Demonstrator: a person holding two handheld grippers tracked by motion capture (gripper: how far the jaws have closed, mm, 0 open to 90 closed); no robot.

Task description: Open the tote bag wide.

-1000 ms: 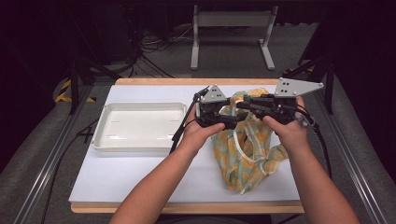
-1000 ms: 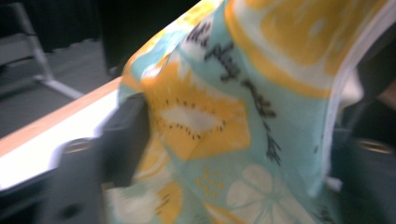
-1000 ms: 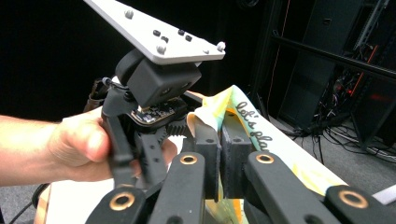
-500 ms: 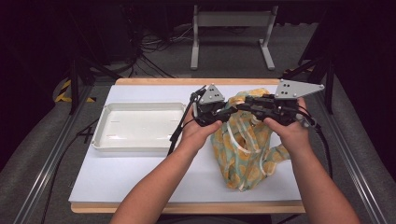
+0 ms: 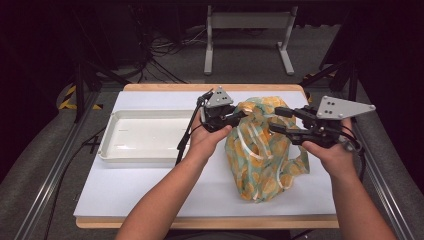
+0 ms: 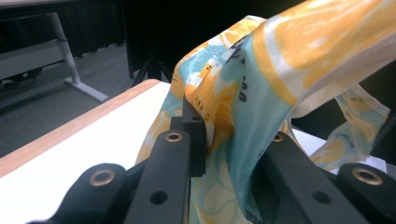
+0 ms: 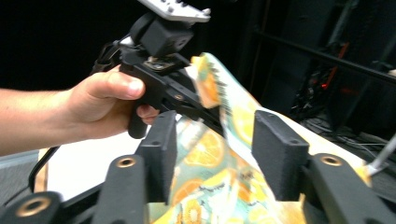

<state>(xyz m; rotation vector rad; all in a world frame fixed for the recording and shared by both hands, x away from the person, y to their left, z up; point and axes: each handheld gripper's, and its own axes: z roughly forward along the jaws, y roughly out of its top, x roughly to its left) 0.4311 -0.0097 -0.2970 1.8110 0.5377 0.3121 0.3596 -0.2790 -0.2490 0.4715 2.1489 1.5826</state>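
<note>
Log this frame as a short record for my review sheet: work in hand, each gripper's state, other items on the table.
work: handling a fabric bag with an orange-slice print
left gripper: shut on the bag's top edge
right gripper: jaws just been opening, apart, pads off the cloth
tray: white, left of the bag, nothing in it
table: white top

tray (image 5: 142,137) lay on the table (image 5: 125,195), left half | bag (image 5: 262,155) stood right of tray, apart from it | left hand-held gripper (image 5: 239,116) at bag's upper left edge | right hand-held gripper (image 5: 276,120) at bag's upper right, facing the left one
</note>
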